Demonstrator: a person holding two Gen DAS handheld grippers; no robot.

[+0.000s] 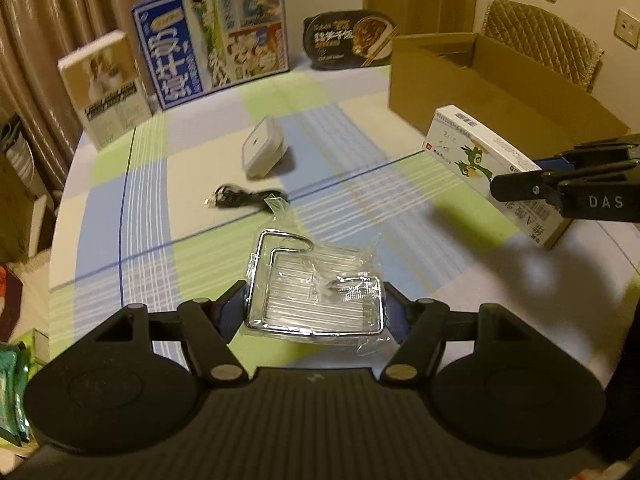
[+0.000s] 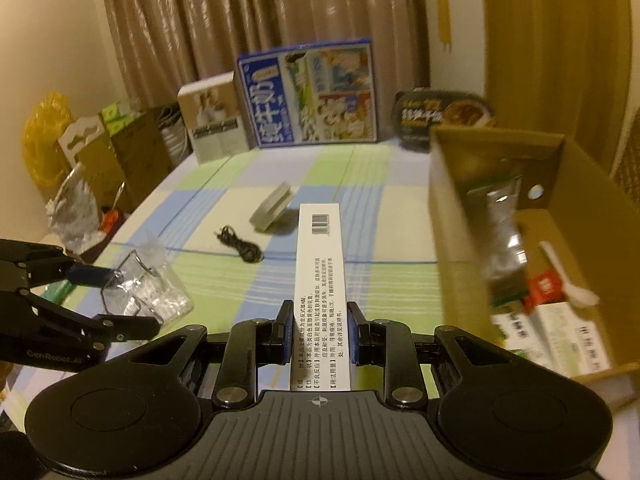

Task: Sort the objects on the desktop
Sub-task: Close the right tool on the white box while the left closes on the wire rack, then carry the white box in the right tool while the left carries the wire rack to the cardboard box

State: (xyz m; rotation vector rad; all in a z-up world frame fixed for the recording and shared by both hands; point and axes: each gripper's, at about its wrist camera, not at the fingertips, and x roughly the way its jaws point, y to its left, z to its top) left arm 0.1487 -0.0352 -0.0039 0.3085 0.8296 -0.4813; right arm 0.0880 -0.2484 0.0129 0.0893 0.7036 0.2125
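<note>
Both claws are loaded, so I'm mid-carry in the sort. My right claw [image 2: 319, 334] is clamped tight on the long white medicine box [image 2: 320, 272], pads pressing both long sides; in the right wrist view the box runs from bottom center up toward mid-frame, barcode end forward, off the desk [image 2: 360, 184]. My left claw [image 1: 314, 304] sits w/ jaws partway apart around the wire soap rack [image 1: 316, 288], which is in crinkly clear plastic wrap at lower center of the left wrist view; fingers look to be touching its sides, and the right wrist view shows it lifted at lower left, so I judge it held. The cardboard box [image 2: 496, 140] fills the right side of the right view and already has packets and a white spoon inside, prob. the drop spot. Next move: swing the medicine box rightward over the near wall, high enough to clear the rim, then let go. Left on the desk at mid-frame: a black cable [image 1: 244, 198] and a small white container [image 1: 262, 148].
</note>
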